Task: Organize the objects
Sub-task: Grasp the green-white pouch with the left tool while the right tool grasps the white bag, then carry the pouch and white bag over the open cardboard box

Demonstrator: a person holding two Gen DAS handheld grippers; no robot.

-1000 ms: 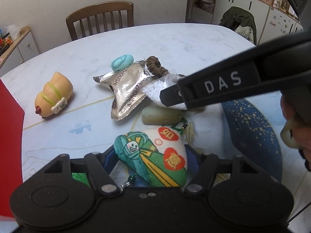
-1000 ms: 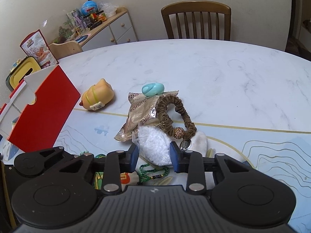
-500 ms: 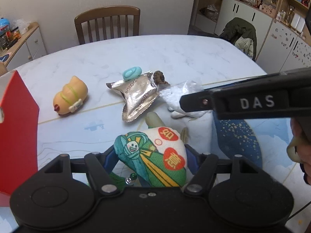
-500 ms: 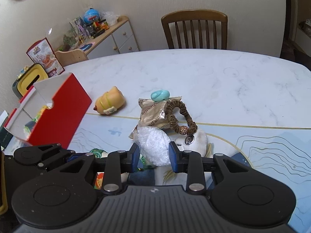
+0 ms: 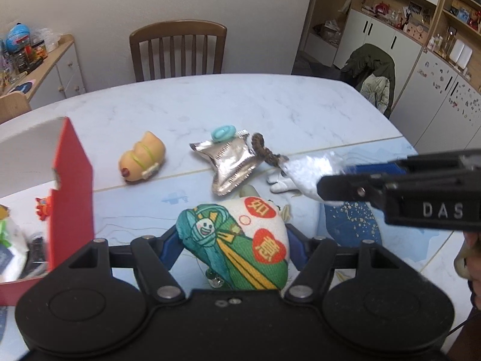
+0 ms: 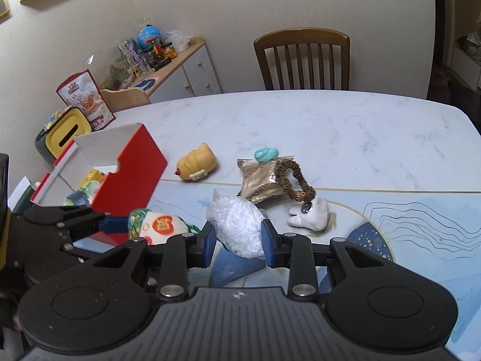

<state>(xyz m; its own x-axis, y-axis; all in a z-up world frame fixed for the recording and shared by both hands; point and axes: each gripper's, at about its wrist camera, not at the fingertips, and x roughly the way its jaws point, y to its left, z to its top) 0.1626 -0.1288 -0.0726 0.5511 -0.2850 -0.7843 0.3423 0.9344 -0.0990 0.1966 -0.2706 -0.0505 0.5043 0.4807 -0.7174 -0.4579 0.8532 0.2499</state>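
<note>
The left gripper [image 5: 233, 245] is clamped on a stuffed fabric charm [image 5: 237, 240] printed with a green figure and red hearts. The right gripper [image 6: 239, 240] is pinched on a clear bag of white beads [image 6: 239, 225]. Over the last second both have risen off the table [image 6: 330, 126] together, each load coming up with its gripper; neither grip has widened or narrowed. The pile left behind sits near the table's middle: a silver foil packet [image 6: 260, 182], a teal clip [image 6: 266, 154], a brown scrunchie [image 6: 293, 177], a white tooth-shaped toy [image 6: 309, 215] and an orange squishy toy [image 6: 197, 165]. The open red box [image 6: 132, 168] stands at the table's left edge, already holding items. Judging by the lift, both loads are probably bound for that box.
</note>
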